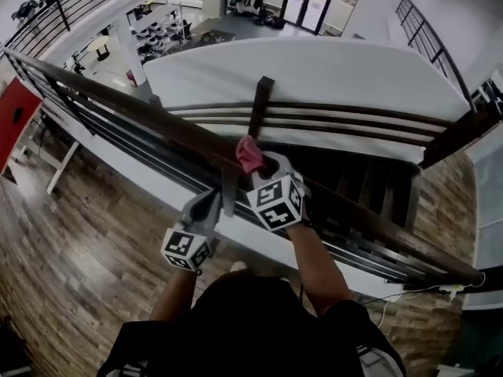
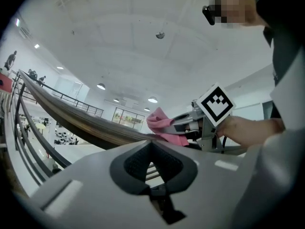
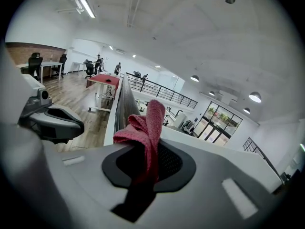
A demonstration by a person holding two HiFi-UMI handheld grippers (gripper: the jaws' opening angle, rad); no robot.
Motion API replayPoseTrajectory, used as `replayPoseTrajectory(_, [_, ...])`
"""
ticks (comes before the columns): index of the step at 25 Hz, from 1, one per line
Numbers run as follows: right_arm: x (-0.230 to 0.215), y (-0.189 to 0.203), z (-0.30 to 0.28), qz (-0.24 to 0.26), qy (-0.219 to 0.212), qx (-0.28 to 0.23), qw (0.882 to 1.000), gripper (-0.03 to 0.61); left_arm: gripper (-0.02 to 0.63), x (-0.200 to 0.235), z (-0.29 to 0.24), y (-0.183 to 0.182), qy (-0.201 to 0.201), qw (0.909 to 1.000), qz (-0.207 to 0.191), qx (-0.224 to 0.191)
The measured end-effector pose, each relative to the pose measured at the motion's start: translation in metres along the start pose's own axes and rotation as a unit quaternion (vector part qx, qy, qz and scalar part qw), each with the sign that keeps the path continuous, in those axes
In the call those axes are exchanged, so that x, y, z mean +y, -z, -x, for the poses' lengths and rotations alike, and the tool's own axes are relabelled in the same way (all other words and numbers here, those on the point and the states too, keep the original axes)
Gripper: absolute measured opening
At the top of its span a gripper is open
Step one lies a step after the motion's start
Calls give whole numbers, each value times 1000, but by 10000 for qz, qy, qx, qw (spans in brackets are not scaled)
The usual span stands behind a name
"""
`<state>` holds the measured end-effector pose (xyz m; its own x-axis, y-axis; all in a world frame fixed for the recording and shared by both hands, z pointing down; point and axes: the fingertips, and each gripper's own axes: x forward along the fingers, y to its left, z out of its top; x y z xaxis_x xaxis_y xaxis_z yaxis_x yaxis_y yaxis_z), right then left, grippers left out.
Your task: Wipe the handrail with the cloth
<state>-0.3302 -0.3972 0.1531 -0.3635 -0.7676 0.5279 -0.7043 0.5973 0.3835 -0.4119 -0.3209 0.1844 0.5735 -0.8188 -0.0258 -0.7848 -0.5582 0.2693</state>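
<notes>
The handrail [image 1: 141,108] is a long dark wooden rail running from upper left to lower right in the head view. A pink cloth [image 1: 250,154] rests on top of it, and my right gripper [image 1: 264,166] is shut on that cloth. In the right gripper view the cloth [image 3: 145,125] bunches out of the shut jaws, with the handrail [image 3: 125,99] running away beyond it. My left gripper [image 1: 211,200] sits just below and left of the rail, shut on nothing. From the left gripper view, the handrail [image 2: 81,120], the cloth [image 2: 162,123] and the right gripper [image 2: 185,126] all show ahead.
Black metal bars [image 1: 118,136] run under the rail, and a dark post [image 1: 260,104] rises beyond it. A stairwell drops away past the rail, bounded by a white wall [image 1: 314,69]. Wooden floor [image 1: 71,242] lies on my side, with a red table [image 1: 14,116] at far left.
</notes>
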Motion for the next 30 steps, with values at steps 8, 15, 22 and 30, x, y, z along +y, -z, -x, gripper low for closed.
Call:
replayPoseTrajectory(8, [-27, 30, 31, -302, 373, 154, 9987, 51, 0, -31, -27, 1, 577, 9982, -96, 130])
replayPoseTrajectory(15, [-48, 64, 60, -672, 747, 263, 9946, 51, 0, -66, -48, 7, 1144, 9931, -101, 243])
replayPoseTrajectory(22, [-52, 72, 73, -847, 957, 161, 9917, 48, 0, -86, -53, 16, 1481, 9883, -97, 364])
replayPoseTrajectory(30, [-64, 96, 92, -1146, 1048, 212, 9876, 48, 0, -110, -59, 24, 1707, 9841, -137, 467])
